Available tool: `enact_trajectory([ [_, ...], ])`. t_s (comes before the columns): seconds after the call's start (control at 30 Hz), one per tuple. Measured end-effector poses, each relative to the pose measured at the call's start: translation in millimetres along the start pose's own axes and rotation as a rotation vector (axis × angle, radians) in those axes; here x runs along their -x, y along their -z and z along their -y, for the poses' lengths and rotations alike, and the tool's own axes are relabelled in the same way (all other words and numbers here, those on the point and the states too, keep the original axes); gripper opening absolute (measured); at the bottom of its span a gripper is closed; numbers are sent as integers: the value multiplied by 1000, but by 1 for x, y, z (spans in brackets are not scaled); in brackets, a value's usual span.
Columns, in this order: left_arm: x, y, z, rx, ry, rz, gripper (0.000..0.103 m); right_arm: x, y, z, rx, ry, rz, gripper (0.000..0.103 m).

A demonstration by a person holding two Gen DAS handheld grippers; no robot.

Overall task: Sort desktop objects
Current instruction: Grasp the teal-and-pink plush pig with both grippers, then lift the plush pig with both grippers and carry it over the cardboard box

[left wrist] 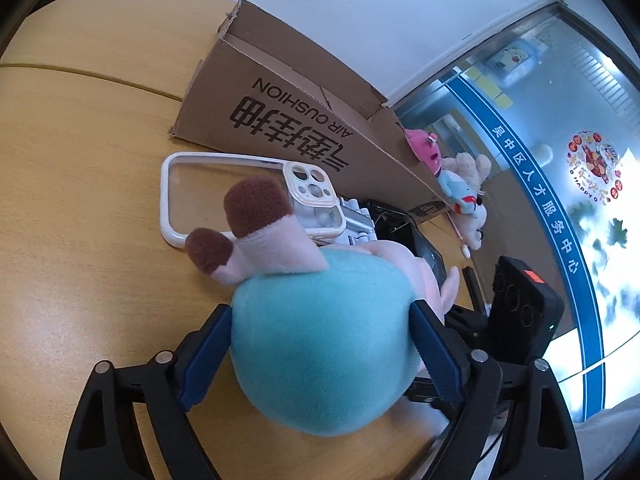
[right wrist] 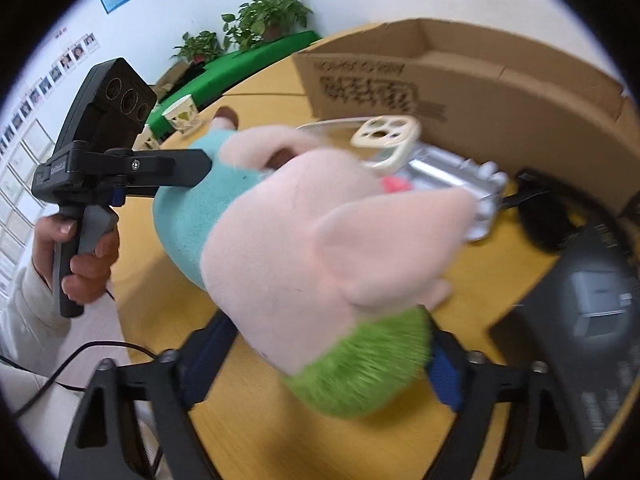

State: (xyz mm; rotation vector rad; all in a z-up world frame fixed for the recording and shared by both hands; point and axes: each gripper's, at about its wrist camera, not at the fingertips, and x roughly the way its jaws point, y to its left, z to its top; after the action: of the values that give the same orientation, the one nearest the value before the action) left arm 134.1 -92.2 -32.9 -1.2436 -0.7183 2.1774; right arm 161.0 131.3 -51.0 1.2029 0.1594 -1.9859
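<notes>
On the wooden bench [left wrist: 88, 216], a plush pig [left wrist: 320, 336] is lying between both tools. Its teal body is sitting squeezed between the blue pads of the left hand-held gripper [left wrist: 320, 344], so that one is gripping the toy. The right hand-held gripper [right wrist: 320, 356] is closing around the toy's green end and pink head [right wrist: 304, 248]; the picture is blurred, and whether its pads are pressing I cannot tell.

Only the left wrist view is showing the toy's brown-tipped legs [left wrist: 256, 208] resting over a clear phone case [left wrist: 224, 196], small plush toys [left wrist: 460, 188] past the box corner, and a glass door with a blue band of Chinese characters [left wrist: 552, 216].

Only the right wrist view is showing a hand [right wrist: 86, 256] holding the left tool's grip, potted plants [right wrist: 264, 16], a paper cup [right wrist: 182, 114] and a silver metal part [right wrist: 460, 184].

Both are showing the cardboard box [left wrist: 280, 108], which is reading "AIR CUSHION" above large Chinese characters.
</notes>
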Motion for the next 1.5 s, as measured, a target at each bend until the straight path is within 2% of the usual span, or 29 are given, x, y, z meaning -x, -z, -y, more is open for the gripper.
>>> enact_trajectory([
  [0.1, 4, -2, 9, -25, 4, 26, 77, 2, -2, -9, 49, 40, 14, 77],
  [0.2, 15, -10, 34, -113, 2, 74, 76, 11, -5, -10, 58, 55, 42, 74],
  [0.33, 35, -43, 78, -235, 13, 149, 76, 48, -24, -13, 65, 93, 161, 73],
  [0.47, 50, -96, 127, -405, 22, 243, 76, 87, -61, -6, 115, 154, 289, 73],
  [0.53, 55, -124, 141, -448, 30, 280, 76, 104, -89, 2, 153, 197, 337, 73],
  [0.67, 59, -193, 163, -492, 49, 353, 76, 131, -147, 22, 210, 256, 409, 73],
  [0.8, 55, -258, 174, -493, 34, 390, 76, 142, -206, 49, 232, 269, 430, 73],
  [0.97, 29, -335, 147, -418, 6, 354, 76, 124, -278, 90, 247, 261, 398, 73],
  [1.13, -18, -388, 97, -322, -60, 281, 76, 65, -320, 140, 187, 182, 309, 73],
  [1.27, -72, -413, 42, -229, -129, 190, 76, -6, -328, 181, 87, 125, 243, 73],
  [1.37, -107, -415, 4, -163, -167, 128, 76, -51, -311, 196, 18, 95, 196, 73],
  [1.5, -138, -417, -32, -95, -171, 48, 76, -93, -290, 218, -57, 75, 161, 73],
])
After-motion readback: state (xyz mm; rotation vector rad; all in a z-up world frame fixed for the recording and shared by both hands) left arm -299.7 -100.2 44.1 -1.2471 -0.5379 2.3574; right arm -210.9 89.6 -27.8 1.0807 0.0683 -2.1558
